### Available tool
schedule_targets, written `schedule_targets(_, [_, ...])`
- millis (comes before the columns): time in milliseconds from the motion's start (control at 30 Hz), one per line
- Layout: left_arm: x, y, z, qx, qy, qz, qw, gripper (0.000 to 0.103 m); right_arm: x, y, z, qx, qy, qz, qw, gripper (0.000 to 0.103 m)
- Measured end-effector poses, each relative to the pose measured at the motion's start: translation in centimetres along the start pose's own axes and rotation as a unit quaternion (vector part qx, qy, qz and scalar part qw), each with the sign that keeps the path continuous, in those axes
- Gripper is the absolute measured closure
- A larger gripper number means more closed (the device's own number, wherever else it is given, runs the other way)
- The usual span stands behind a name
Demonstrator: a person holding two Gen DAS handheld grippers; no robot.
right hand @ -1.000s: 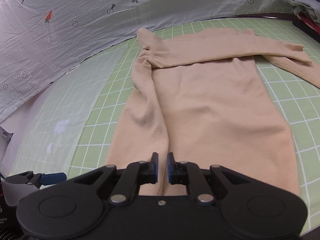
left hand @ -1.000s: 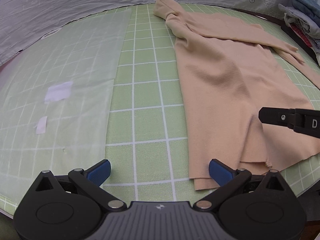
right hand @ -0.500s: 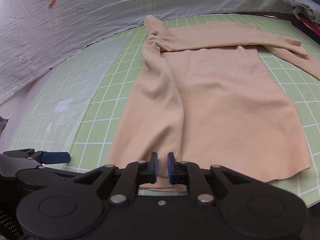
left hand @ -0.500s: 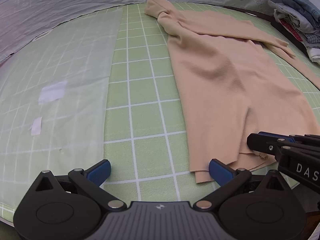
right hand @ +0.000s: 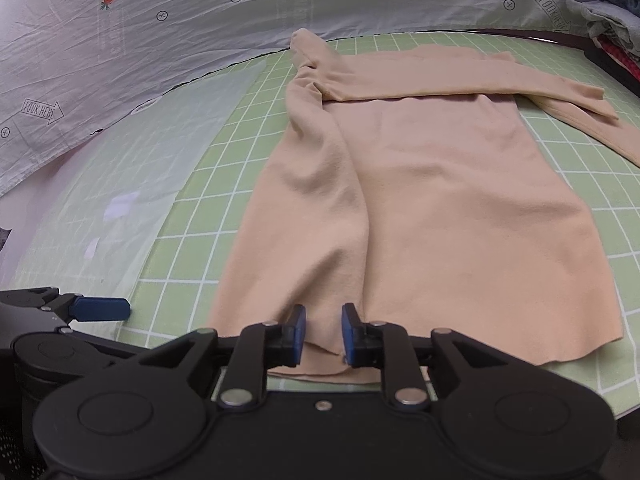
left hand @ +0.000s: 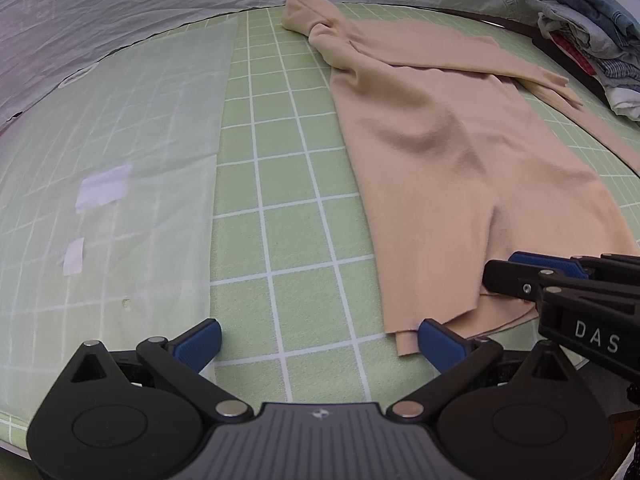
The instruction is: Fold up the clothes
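Note:
A beige long-sleeved garment [left hand: 440,160] lies flat on the green grid mat [left hand: 280,200], with one sleeve folded across its chest. My left gripper [left hand: 316,332] is open wide at the near hem. Its right fingertip [left hand: 436,340] sits at the hem's left corner, and only mat lies between the fingers. My right gripper [right hand: 323,320] is low over the middle of the garment's [right hand: 440,200] near hem. Its jaws are opening, with hem fabric showing in the narrow gap and the pads off it. The right gripper [left hand: 504,276] also shows in the left wrist view.
A pile of folded clothes [left hand: 592,32] sits at the mat's far right. A translucent sheet [left hand: 120,140] with white tape patches covers the mat's left part. A printed white cloth [right hand: 160,40] hangs behind. The mat's near edge runs just under both grippers.
My right gripper came down to the near hem and its shut jaws have parted a little. The left gripper stayed open and almost still.

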State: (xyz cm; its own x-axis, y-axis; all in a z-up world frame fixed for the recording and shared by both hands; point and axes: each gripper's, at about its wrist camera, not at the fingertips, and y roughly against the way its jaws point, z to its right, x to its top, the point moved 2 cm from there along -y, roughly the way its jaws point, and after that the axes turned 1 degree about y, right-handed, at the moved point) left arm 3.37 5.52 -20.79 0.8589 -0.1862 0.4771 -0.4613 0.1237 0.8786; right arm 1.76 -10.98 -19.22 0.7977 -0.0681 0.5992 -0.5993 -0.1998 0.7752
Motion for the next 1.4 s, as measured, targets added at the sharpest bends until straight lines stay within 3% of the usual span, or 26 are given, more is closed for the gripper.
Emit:
schedule_targets(100, [0.1,0.6,-0.4,-0.014,0.005,0.012,0.9998,0.0,0.0,0.0,0.2,0.004,-0.005,0.0,1.0,0.083])
schedule_targets(233, [1.1,1.4,-1.9,-0.03,0.047,0.032,0.9979,0.0,0.0,-0.1,0.2,0.003,0.002,0.0,1.0,0.085])
schedule_targets(333, [1.6,1.1,-1.9,-0.01,0.037,0.034,0.9987,0.0,-0.1,-0.1,0.0,0.001,0.009,0.0,1.0,0.087])
schedule_targets(467, [1.3,0.2,-0.8,-0.01,0.014,0.021,0.9996,0.0,-0.1,-0.1,-0.1,-0.002,0.018,0.001,1.0,0.088])
schedule_targets(600, [0.9,-0.6,0.1,-0.006,-0.012,0.01,0.9999,0.0,-0.1,-0.1,0.4,0.001,0.012,0.003,1.0,0.096])
schedule_targets(867, [1.0,-0.8,-0.1,-0.006,-0.003,0.01,0.9999,0.0,0.0,0.5,1.0,0.002,0.016,0.004,1.0,0.102])
schedule_targets(1067, [0.9,-0.8,-0.1,-0.004,-0.001,0.012,0.9999,0.0,0.5,2.1,2.5,-0.015,0.002,0.017,1.0,0.103])
schedule_targets(1300, [1.1,-0.9,-0.2,-0.001,0.003,0.005,1.0,0.0,0.2,1.0,2.9,-0.022,0.013,-0.026,0.999,0.102])
schedule_targets(1367, [1.3,-1.0,-0.2,0.0,0.006,-0.001,1.0,0.0,0.5,1.1,3.4,-0.024,0.001,-0.024,0.999,0.097])
schedule_targets(1400, [1.4,-1.0,-0.1,0.001,0.009,-0.003,1.0,0.0,0.7,1.3,3.7,-0.026,-0.006,-0.022,0.999,0.087])
